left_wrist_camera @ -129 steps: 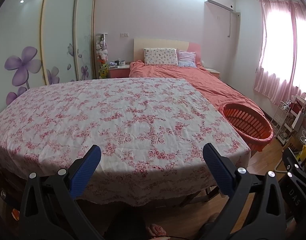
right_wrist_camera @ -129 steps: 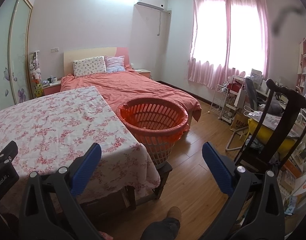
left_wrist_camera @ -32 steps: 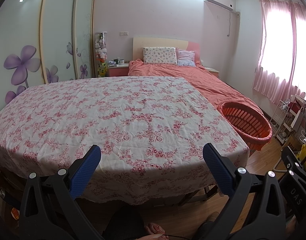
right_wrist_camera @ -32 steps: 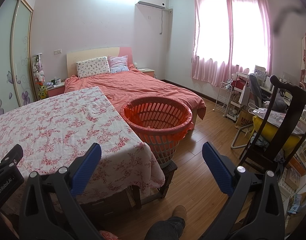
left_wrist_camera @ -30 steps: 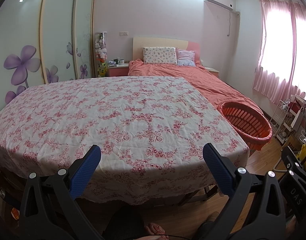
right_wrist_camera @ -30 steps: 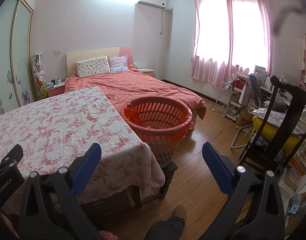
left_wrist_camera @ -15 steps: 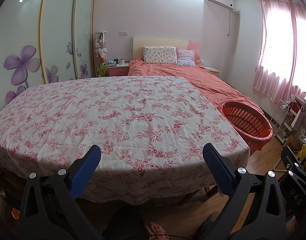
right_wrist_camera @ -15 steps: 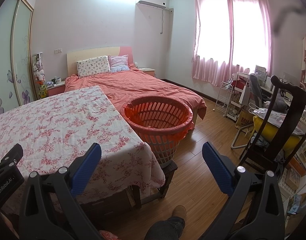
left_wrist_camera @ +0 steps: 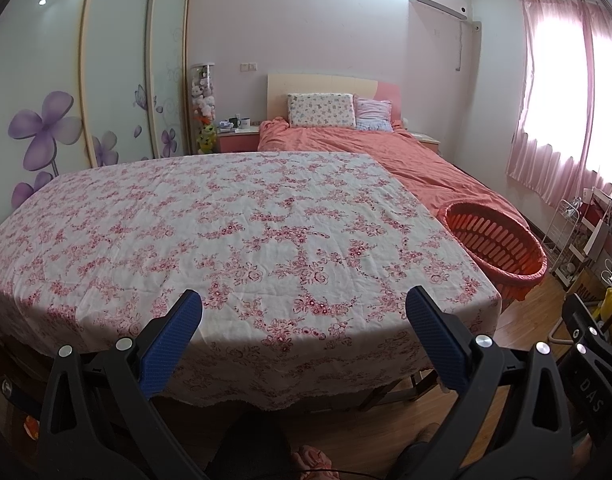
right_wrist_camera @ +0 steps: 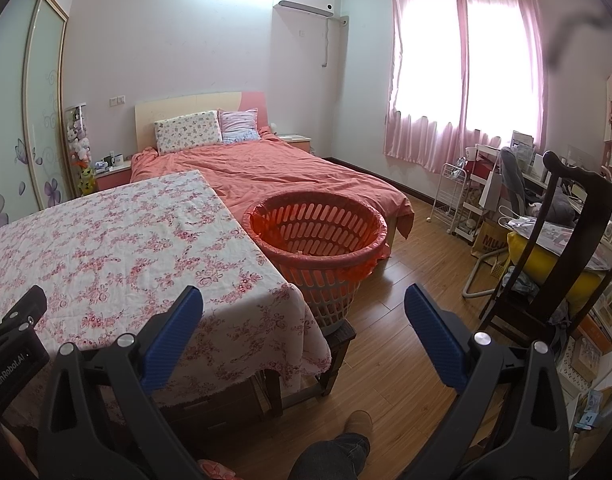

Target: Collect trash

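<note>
Both my claws, left [left_wrist_camera: 304, 322] and right [right_wrist_camera: 304, 320], gape empty; no trash visible on the worktop [left_wrist_camera: 234, 224], so next I search near the basket [right_wrist_camera: 317, 236].

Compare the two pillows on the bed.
The left pillow is larger, cream with a small floral print; the right pillow is smaller, pinkish with faint stripes and sits partly behind it. Both lean against the headboard.
</note>
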Motion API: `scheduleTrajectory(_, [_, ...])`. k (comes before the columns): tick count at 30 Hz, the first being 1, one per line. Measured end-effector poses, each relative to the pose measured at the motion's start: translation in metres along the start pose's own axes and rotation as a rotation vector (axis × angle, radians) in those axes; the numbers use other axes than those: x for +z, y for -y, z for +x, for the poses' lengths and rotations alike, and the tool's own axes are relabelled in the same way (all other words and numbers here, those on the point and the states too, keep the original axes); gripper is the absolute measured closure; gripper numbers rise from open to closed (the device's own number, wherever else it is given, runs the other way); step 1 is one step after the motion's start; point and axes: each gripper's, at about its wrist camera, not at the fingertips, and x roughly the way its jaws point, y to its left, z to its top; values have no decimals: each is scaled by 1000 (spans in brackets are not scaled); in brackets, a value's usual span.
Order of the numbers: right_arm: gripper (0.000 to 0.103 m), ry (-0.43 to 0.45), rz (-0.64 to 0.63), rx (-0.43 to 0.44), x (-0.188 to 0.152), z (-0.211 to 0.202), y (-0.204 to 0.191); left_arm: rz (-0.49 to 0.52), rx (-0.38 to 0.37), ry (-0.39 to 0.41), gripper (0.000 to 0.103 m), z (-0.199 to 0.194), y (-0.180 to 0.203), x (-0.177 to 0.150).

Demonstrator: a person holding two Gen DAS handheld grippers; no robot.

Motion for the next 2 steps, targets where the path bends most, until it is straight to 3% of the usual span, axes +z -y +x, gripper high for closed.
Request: scheduleTrajectory(2, [4, 0, 0, 0, 0, 0, 0, 1, 0, 0, 3, 1, -1, 1])
